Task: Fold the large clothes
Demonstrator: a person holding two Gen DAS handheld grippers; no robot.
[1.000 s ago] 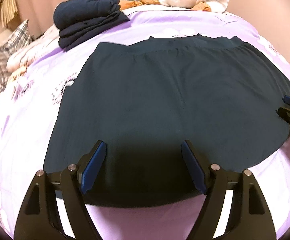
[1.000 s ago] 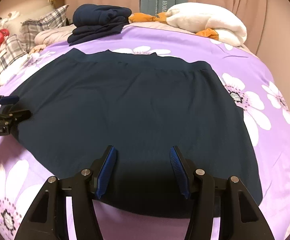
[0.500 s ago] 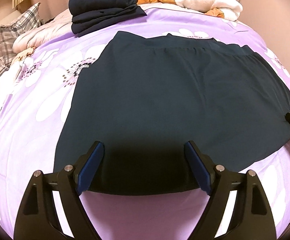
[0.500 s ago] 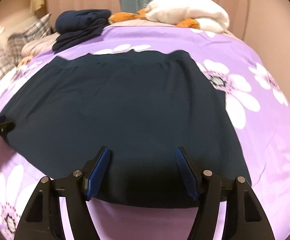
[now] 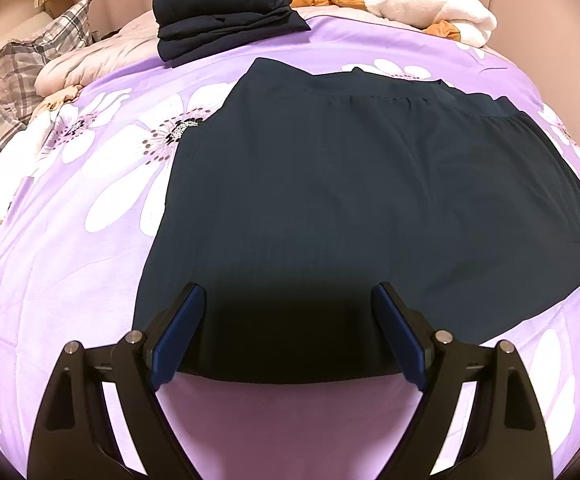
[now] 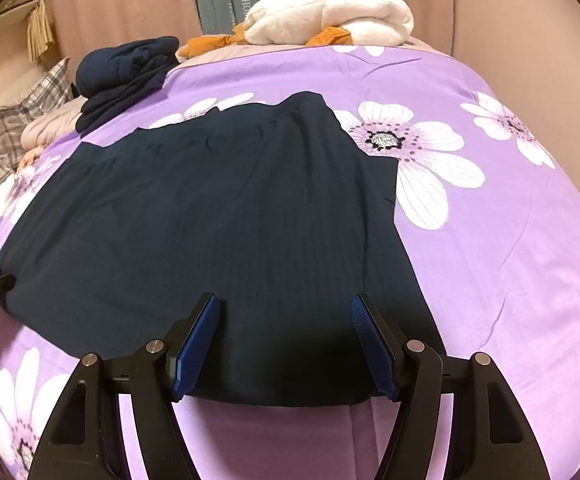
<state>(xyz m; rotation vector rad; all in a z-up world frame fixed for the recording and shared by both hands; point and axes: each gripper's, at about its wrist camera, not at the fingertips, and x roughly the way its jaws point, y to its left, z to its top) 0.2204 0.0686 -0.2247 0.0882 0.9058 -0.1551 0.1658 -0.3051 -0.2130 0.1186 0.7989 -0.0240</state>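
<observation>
The dark garment (image 5: 353, 208) lies spread flat on the purple floral bedspread (image 5: 90, 240), elastic waistband at the far edge, hem at the near edge. My left gripper (image 5: 290, 332) hovers over the near left part of the hem, fingers wide apart, nothing between the pads. My right gripper (image 6: 286, 336) hovers over the near right part, fingers apart, gripping nothing. A folded navy stack (image 5: 222, 4) sits far left; a white plush toy (image 6: 329, 12) lies far right.

A large dark navy garment (image 5: 369, 208) is spread flat on the purple flowered bedspread (image 5: 70, 264), its elastic waistband laid toward the far edge, its near hem turned toward the viewer.
</observation>
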